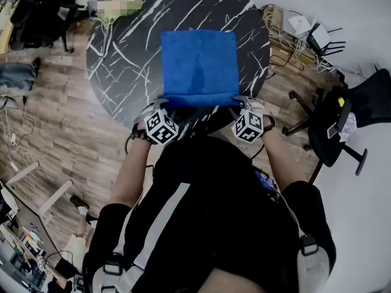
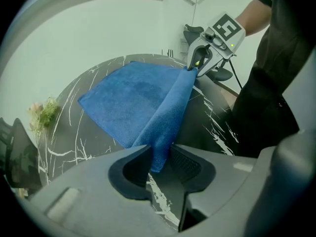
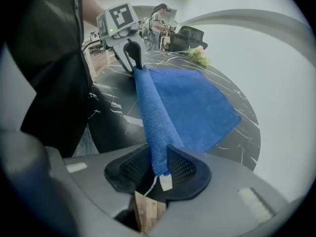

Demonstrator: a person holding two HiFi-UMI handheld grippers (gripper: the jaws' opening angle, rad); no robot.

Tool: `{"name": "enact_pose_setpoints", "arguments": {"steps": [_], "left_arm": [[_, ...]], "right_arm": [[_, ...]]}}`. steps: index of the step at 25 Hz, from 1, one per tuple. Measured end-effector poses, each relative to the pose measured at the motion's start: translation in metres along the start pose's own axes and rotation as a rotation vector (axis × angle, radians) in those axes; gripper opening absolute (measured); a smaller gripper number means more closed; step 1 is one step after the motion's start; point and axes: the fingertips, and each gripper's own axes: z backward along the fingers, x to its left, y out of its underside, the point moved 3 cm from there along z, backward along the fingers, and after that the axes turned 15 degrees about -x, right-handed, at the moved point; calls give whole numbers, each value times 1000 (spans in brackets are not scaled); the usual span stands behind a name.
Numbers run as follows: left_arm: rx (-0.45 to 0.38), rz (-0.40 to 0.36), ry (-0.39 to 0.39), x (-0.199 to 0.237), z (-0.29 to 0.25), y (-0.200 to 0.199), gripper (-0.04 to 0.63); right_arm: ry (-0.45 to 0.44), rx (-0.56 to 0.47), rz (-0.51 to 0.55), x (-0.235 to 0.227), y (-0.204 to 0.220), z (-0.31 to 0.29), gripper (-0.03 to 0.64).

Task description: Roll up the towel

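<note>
Left gripper has its jaws narrowed onto the towel's near left corner, with the cloth standing between the two black pads and filling the gap. Its cube carries a black-and-white square marker, a pattern and not letters.

From that corner the blue towel runs as a raised, folded ridge along its near edge to the other gripper. The rest lies flat and square on the round black table with white veining, stretching away from the person. The ridge is lifted off the tabletop, and the flat part beyond it rests on the marble.

Right gripper is likewise clamped on the near right corner, its ribbed pads pressing the cloth from both sides. A small white tag hangs from the towel's tip just below the pads; no print on it can be made out. This gripper's cube shows a square marker too.

Both grippers point steeply down at the table's near rim, level with each other and well apart, one at each end of the towel's near edge.
</note>
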Motion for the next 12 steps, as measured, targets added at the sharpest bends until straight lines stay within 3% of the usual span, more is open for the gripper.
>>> {"name": "enact_pose_setpoints", "arguments": {"steps": [3,7,12], "left_arm": [[16,-6,-15,3,-1,-1,98],[18,42,-1,6,2,-2,92],[-7,70,-12,20,8,-11,94]], "right_arm": [[-2,7,-6,-4,-1,0,90],[-21,-6,-70,-8,-5,5,78],[20,-37,-115,-24,-12,10,80]]}}
